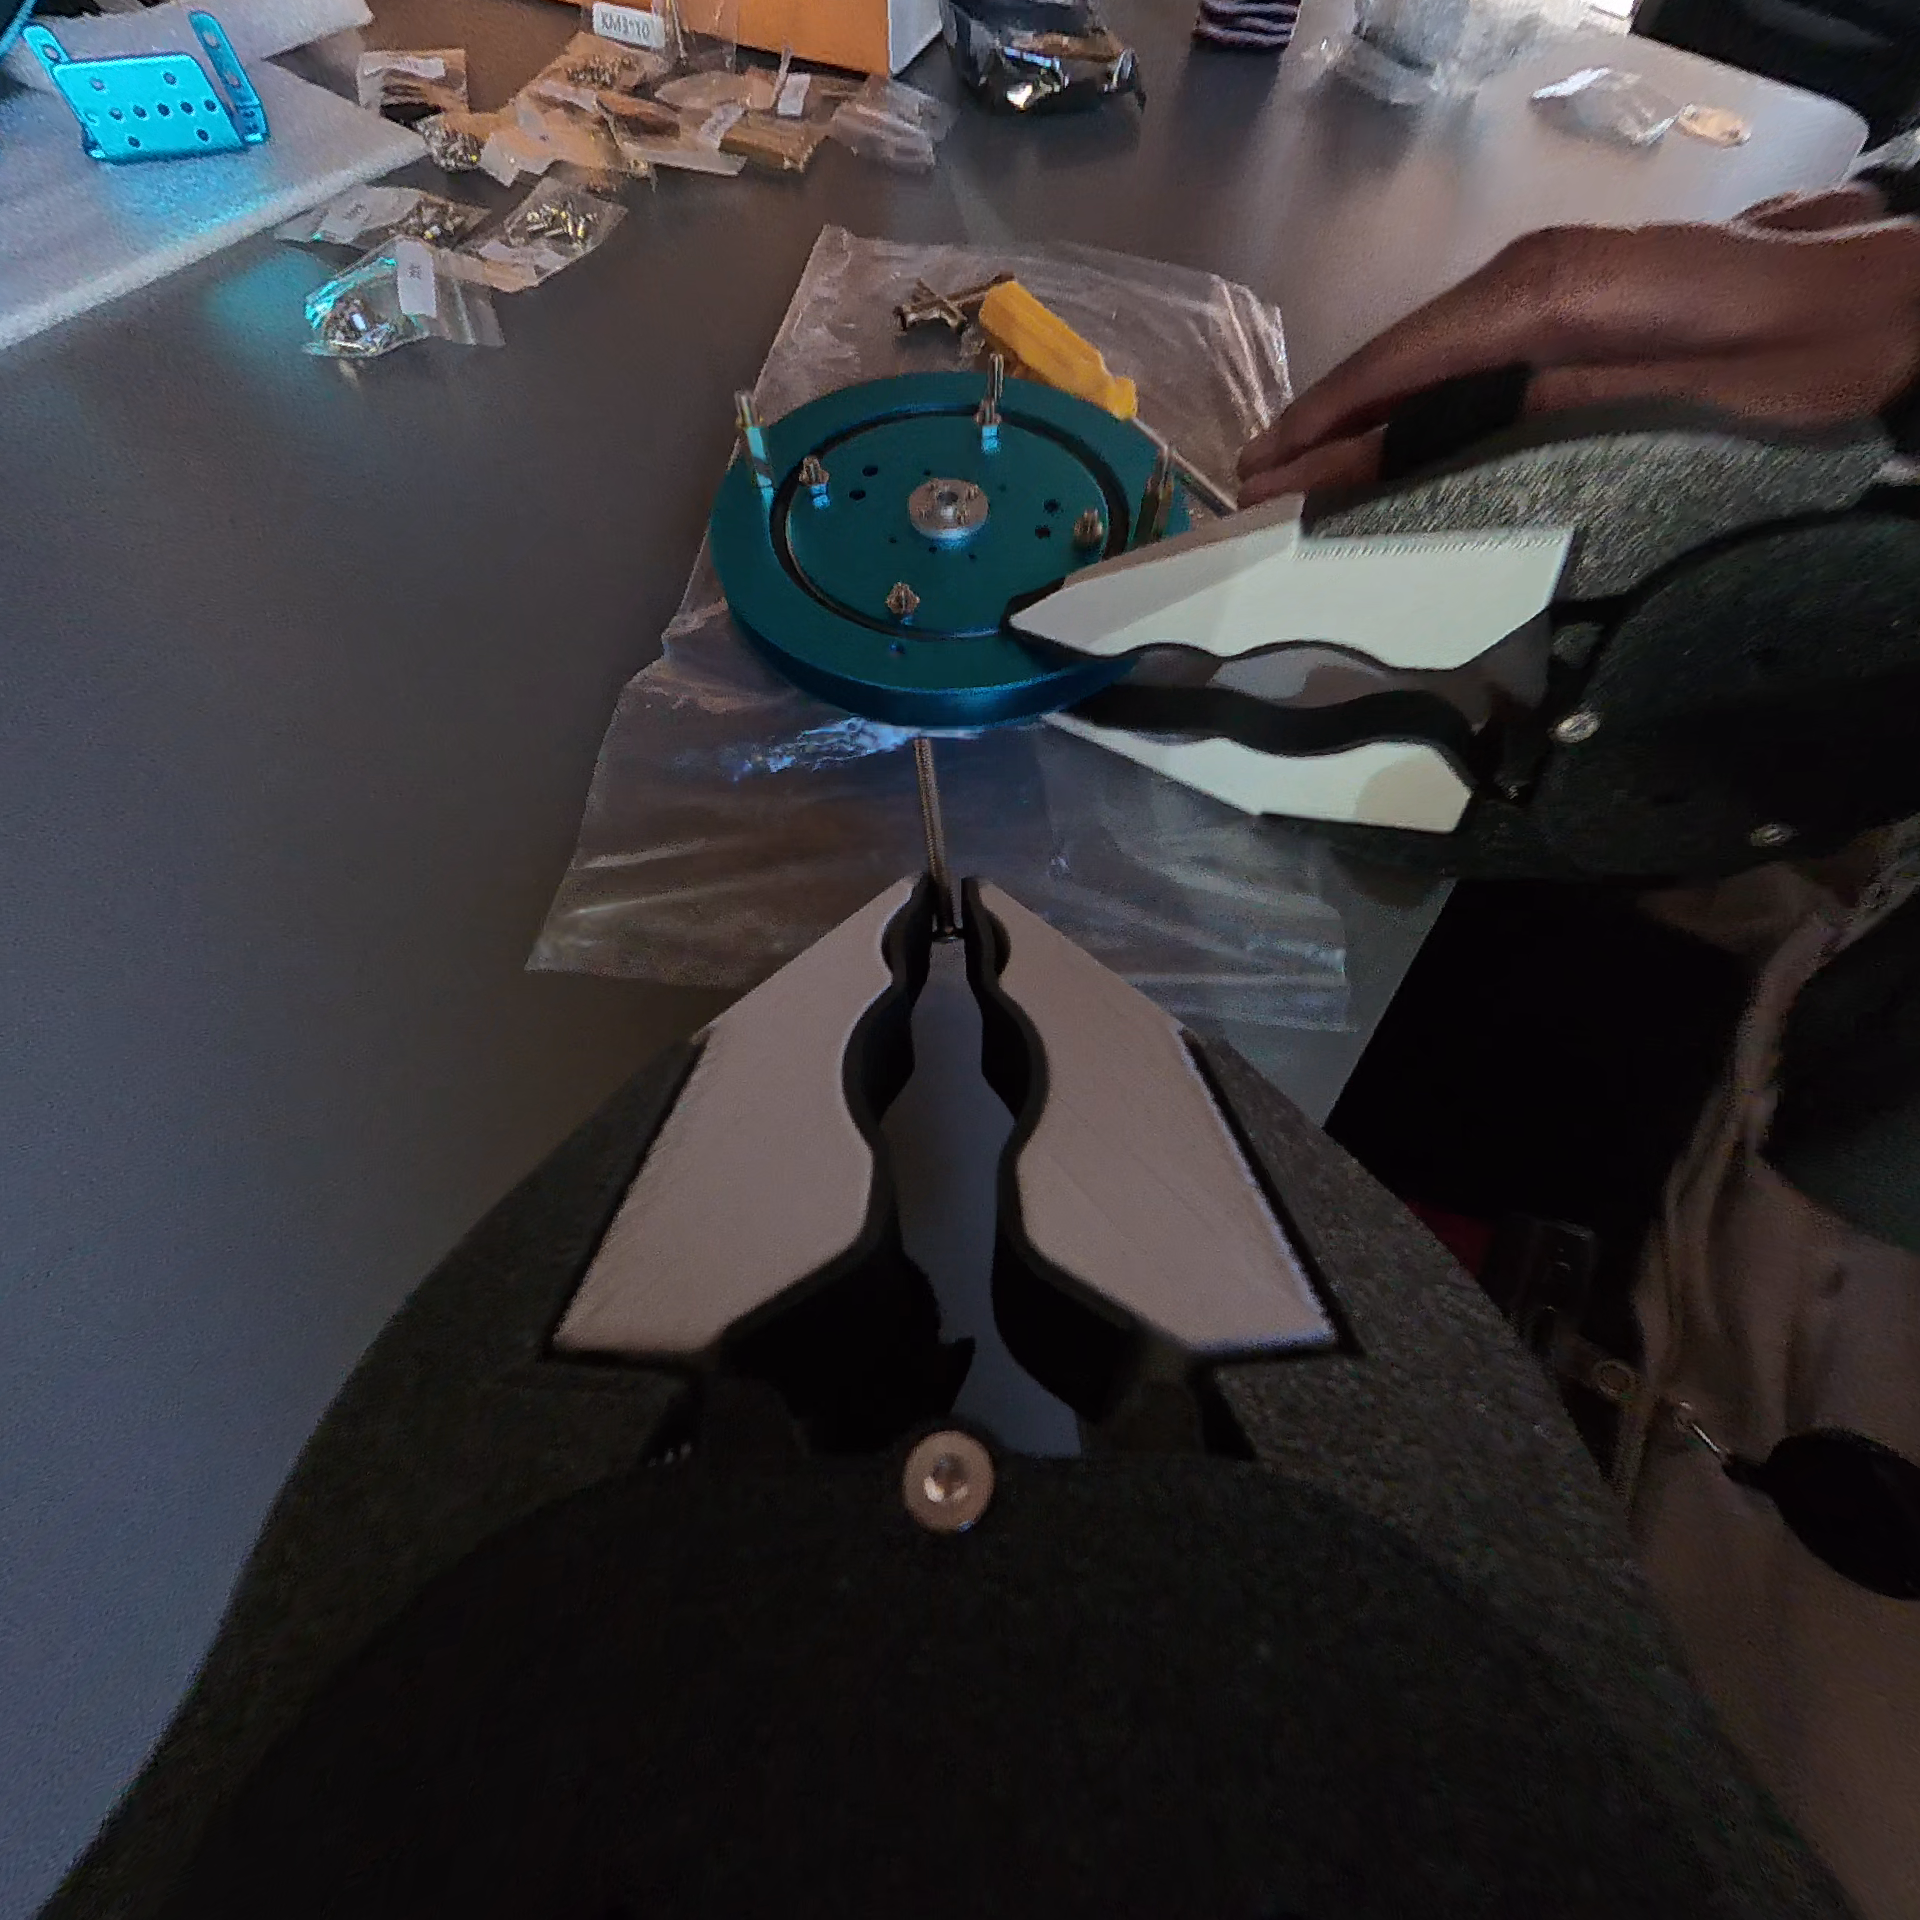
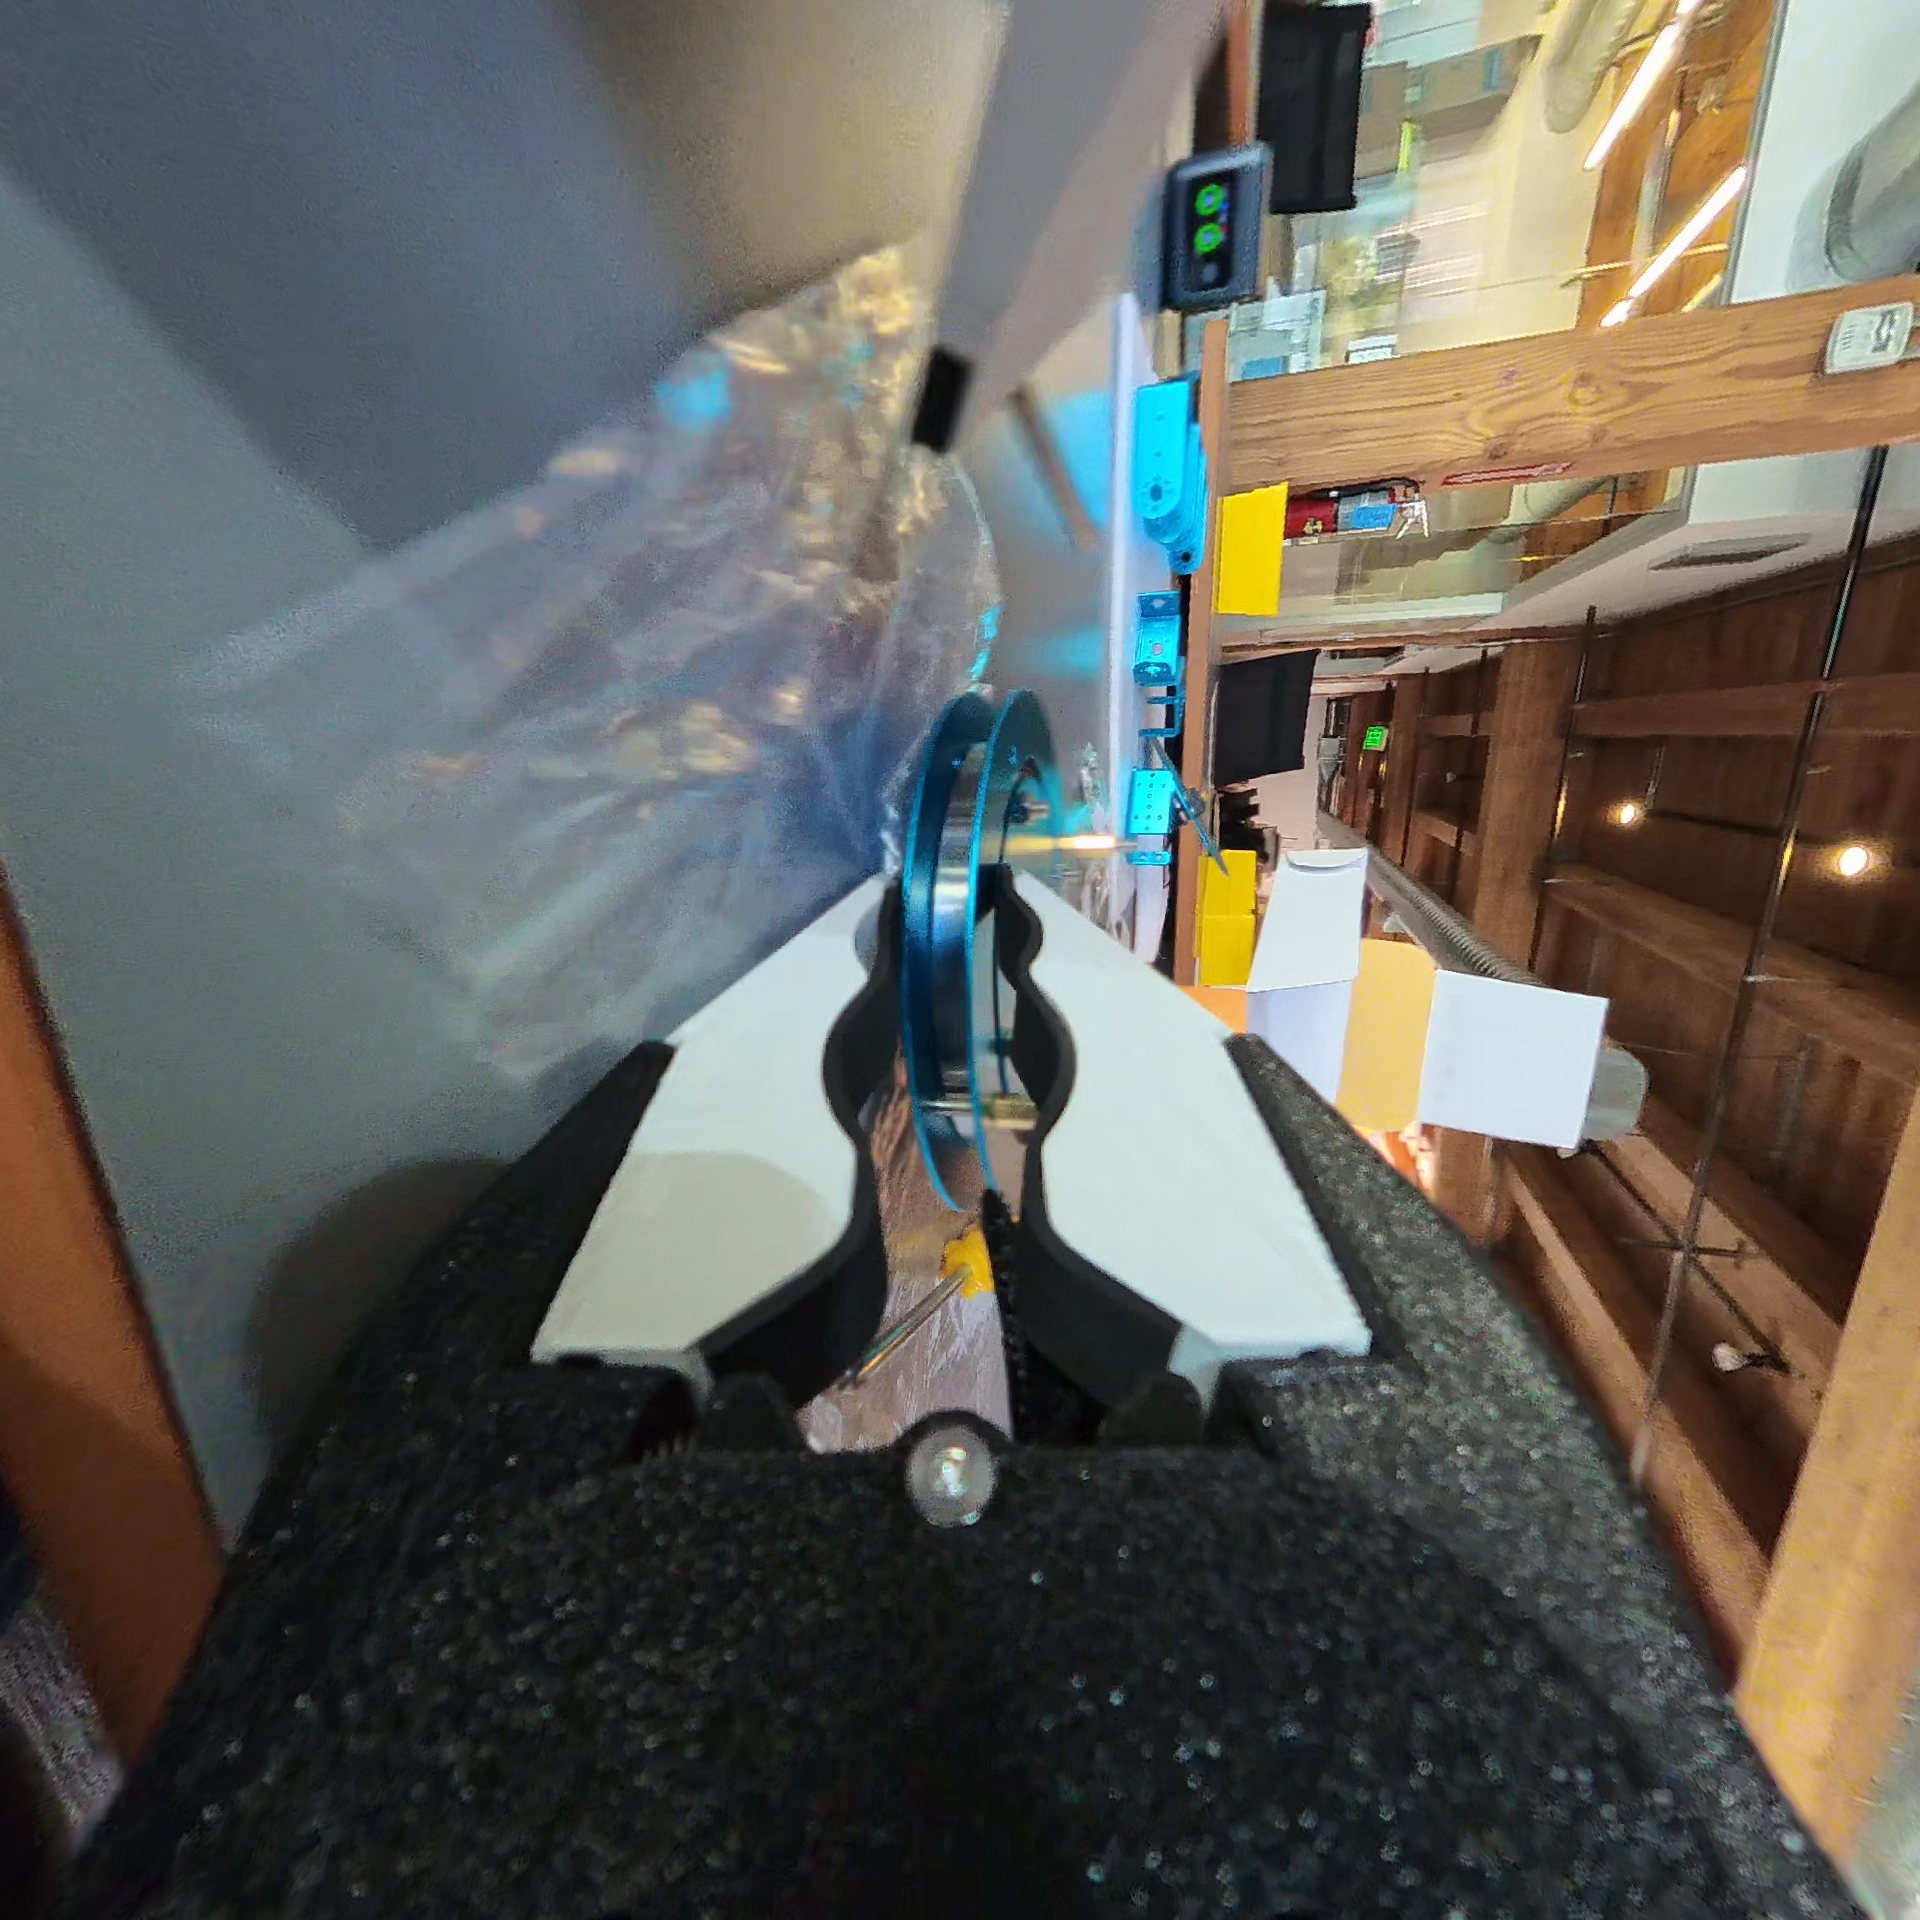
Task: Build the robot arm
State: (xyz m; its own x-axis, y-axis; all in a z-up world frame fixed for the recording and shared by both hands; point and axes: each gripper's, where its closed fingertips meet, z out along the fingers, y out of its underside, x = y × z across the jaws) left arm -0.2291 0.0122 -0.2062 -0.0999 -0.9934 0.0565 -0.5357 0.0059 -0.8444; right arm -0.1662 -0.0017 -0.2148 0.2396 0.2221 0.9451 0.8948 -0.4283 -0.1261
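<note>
My left gripper point(image 1: 943, 902) is shut on a thin threaded metal rod point(image 1: 928, 805) that points forward toward a blue metal disc point(image 1: 862, 623). The disc lies on a clear plastic bag point(image 1: 831, 862) on the grey table and carries several small upright standoffs and a silver hub. My right gripper point(image 2: 948, 888), turned on its side, is shut on the disc's edge point(image 2: 940, 935). It comes in from the right in the left wrist view point(image 1: 1039, 665), held by a person's hand point(image 1: 1558, 343).
A yellow-handled tool point(image 1: 1049, 348) and loose screws point(image 1: 940, 303) lie on the bag behind the disc. Small bags of screws point(image 1: 468, 249), a blue bracket point(image 1: 145, 94) on a white sheet and a cardboard box point(image 1: 790, 26) sit at the back left. The table edge runs at right. The grippers' ends are close to 7 cm from one another.
</note>
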